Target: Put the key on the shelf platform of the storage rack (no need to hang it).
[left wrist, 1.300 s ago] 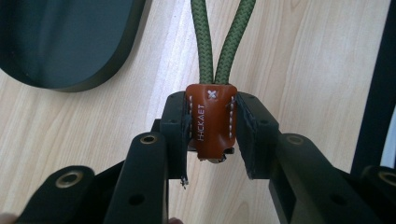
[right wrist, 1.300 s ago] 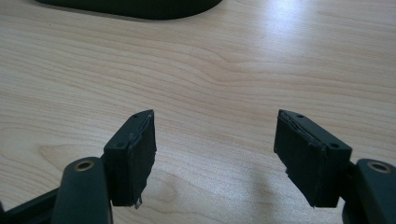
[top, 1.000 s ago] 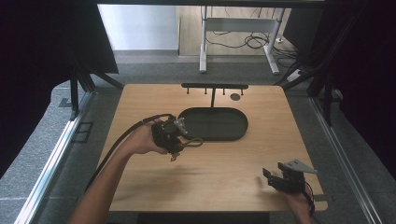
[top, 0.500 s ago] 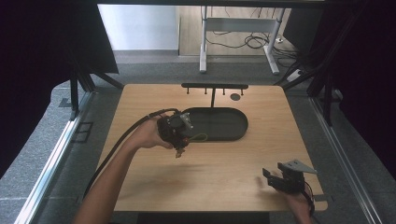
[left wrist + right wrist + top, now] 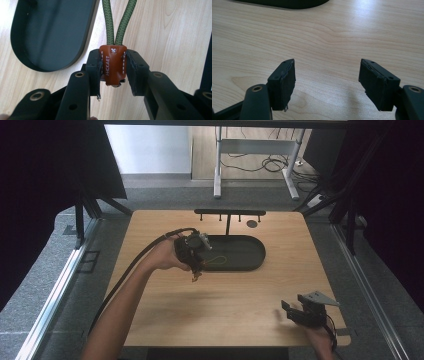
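My left gripper (image 5: 114, 71) is shut on a brown leather tag (image 5: 113, 60) with white stitching, from which a green braided cord loop (image 5: 109, 25) runs away between the jaws. In the high view the left gripper (image 5: 196, 269) hangs over the near left edge of a black oval tray (image 5: 250, 251), and the cord loop (image 5: 219, 261) trails over the tray's floor. My right gripper (image 5: 288, 312) rests at the table's near right corner. Its jaws stand wide apart above bare wood in the right gripper view (image 5: 327, 80), with nothing between them.
A black bar rack with several pegs (image 5: 229, 212) stands behind the tray at the table's far edge, with a small dark disc (image 5: 252, 224) next to it. The wooden table (image 5: 225, 310) lies bare between the two grippers. The left gripper's cable (image 5: 145, 252) trails off to the left.
My left hand has carried the tag and cord to the right and farther back, a little higher, up to the tray's left end. The right gripper has stayed put.
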Demonstrator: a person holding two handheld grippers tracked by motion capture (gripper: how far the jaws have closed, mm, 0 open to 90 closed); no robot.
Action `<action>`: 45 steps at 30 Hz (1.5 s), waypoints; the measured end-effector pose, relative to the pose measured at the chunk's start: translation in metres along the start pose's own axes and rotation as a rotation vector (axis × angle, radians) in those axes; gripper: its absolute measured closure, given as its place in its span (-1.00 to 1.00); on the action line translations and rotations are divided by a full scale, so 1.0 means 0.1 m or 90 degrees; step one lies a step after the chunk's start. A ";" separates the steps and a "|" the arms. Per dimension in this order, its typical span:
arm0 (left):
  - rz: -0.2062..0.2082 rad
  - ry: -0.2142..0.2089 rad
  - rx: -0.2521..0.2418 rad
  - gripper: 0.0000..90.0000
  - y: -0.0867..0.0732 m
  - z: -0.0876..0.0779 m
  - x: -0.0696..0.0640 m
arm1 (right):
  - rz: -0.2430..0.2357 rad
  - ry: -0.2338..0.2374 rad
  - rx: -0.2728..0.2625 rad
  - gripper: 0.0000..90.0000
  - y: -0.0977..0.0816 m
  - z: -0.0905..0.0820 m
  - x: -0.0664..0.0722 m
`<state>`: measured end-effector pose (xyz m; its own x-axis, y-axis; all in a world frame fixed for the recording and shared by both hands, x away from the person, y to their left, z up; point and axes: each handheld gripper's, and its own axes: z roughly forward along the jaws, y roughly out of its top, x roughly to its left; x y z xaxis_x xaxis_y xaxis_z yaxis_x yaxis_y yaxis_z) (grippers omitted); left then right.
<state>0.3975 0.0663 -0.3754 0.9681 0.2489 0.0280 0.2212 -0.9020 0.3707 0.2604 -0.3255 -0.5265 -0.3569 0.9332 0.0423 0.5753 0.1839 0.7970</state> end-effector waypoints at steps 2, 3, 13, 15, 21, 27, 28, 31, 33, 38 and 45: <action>0.001 -0.002 -0.001 0.48 0.01 -0.01 0.02 | 0.000 0.001 0.000 -0.34 0.00 0.00 0.00; 0.001 -0.005 -0.003 0.48 0.02 -0.01 0.04 | -0.001 0.001 0.000 -0.34 0.00 0.00 -0.01; -0.005 -0.012 0.001 0.48 0.12 0.01 0.13 | 0.002 0.001 -0.001 -0.34 -0.01 0.01 -0.02; 0.000 -0.014 0.006 0.48 0.14 0.01 0.16 | 0.004 0.001 0.001 -0.34 -0.01 0.00 -0.02; 0.004 -0.011 0.011 0.48 0.20 -0.01 0.22 | 0.005 0.001 0.001 -0.34 -0.02 0.01 -0.03; 0.001 -0.010 0.010 0.48 0.26 -0.02 0.28 | 0.005 0.001 0.001 -0.34 -0.02 0.01 -0.03; -0.001 -0.010 0.012 0.48 0.27 -0.02 0.29 | 0.007 0.001 0.000 -0.34 -0.02 0.01 -0.03; -0.001 -0.010 0.009 0.48 0.29 -0.02 0.30 | 0.008 0.000 0.002 -0.34 -0.02 0.00 -0.04; 0.002 -0.008 0.009 0.48 0.30 -0.02 0.30 | 0.008 0.001 0.002 -0.34 -0.02 0.01 -0.04; -0.006 -0.011 -0.003 0.48 0.32 -0.01 0.34 | 0.007 0.001 0.002 -0.34 -0.02 0.00 -0.04; -0.016 -0.010 0.004 0.48 0.36 0.04 0.43 | 0.009 0.000 0.002 -0.34 -0.03 -0.01 -0.04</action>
<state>0.4476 0.0437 -0.3645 0.9638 0.2666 0.0040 0.2468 -0.8976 0.3652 0.2594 -0.3301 -0.5283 -0.3489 0.9357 0.0527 0.5828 0.1726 0.7941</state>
